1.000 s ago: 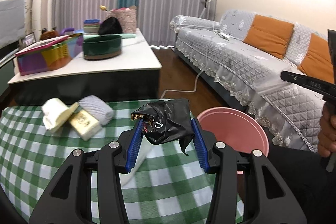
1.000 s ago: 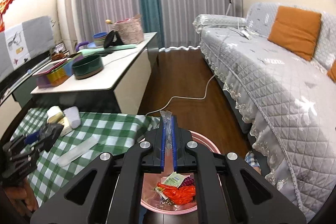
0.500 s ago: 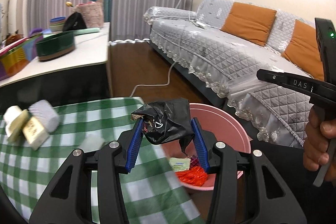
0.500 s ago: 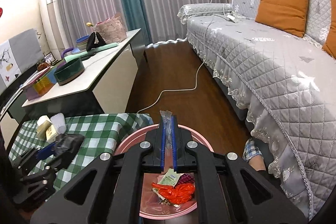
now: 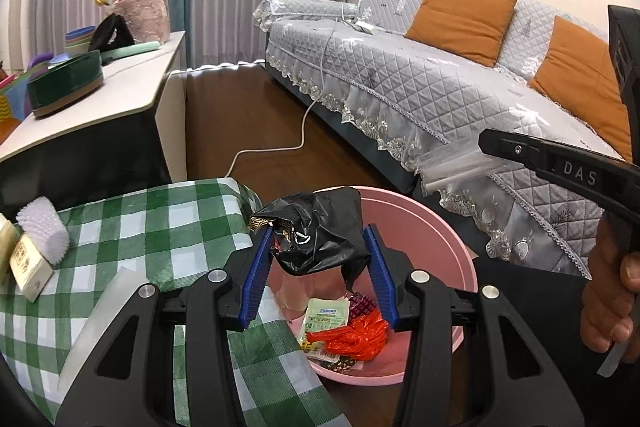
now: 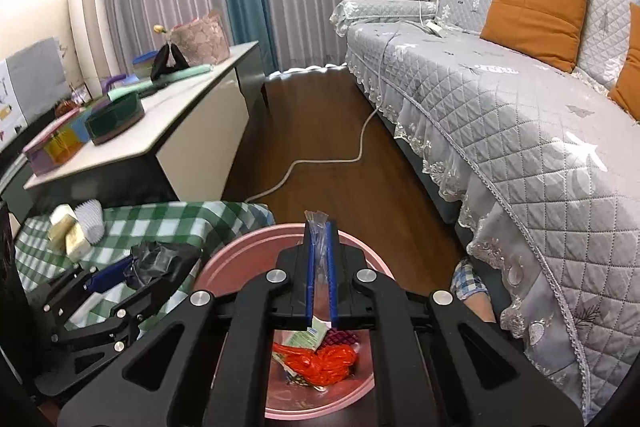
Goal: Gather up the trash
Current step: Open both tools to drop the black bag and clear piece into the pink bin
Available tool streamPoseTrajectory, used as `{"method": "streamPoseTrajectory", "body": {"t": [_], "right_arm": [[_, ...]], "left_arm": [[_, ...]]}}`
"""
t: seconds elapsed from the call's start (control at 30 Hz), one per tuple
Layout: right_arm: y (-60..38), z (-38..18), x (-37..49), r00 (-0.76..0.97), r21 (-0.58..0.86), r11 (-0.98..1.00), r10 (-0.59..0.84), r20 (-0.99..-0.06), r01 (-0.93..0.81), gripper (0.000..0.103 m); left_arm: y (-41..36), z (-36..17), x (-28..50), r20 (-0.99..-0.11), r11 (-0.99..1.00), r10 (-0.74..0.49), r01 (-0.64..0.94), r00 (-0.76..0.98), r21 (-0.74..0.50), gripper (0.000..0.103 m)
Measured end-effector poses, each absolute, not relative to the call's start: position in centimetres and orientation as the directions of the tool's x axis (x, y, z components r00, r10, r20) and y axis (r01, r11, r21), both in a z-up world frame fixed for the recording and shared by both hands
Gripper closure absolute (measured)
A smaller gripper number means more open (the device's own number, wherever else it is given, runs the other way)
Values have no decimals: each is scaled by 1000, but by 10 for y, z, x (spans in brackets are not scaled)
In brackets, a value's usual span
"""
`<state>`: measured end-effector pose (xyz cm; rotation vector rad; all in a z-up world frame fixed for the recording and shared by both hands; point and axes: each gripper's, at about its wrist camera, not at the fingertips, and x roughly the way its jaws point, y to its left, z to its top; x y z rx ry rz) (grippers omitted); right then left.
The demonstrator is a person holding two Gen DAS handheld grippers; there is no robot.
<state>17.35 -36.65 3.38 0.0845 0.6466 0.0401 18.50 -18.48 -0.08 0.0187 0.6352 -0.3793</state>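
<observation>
Pinching a light, crumpled black bag point(image 5: 320, 233) in my left gripper point(image 5: 318, 273) and a slippery clear wrapper point(image 6: 318, 247) in my right gripper point(image 6: 319, 275), I hold both over the pink bin point(image 5: 444, 247) below.

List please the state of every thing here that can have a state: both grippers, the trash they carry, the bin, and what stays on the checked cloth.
Left gripper: shut on black wrapper.
Black wrapper: crumpled, held above the bin's rim.
Right gripper: shut on clear plastic wrapper.
Clear plastic wrapper: pinched flat between the fingers, over the bin.
Pink bin: open, holds some trash.
White paper cup: lying on its side on the checked cloth.
</observation>
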Motion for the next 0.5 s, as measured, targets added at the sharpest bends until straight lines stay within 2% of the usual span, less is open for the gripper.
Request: {"method": "streamPoseTrajectory", "body": {"t": [0.13,0.23,0.27,0.3,0.37,0.5], "right_arm": [[-365,29,175,788,62,998,41,-614,-4,96],[-367,26,177,774,61,998,32,-633,9,90],[-367,25,178,772,64,998,29,-635,15,76],[-368,25,177,772,67,997,24,-636,25,57],[-370,27,177,776,68,997,10,-631,43,51],[-373,26,177,773,73,996,1,-634,58,48]], "left_arm": [[-188,-4,188,-593,928,-345,358,728,-101,57],[-190,-5,190,-593,920,-364,376,718,-111,53],[-191,-4,190,-588,920,-366,376,721,-111,44],[-190,-3,189,-584,923,-360,370,728,-108,32],[-189,0,187,-576,929,-348,356,740,-104,30],[-182,5,182,-576,935,-334,338,746,-105,30]]}}
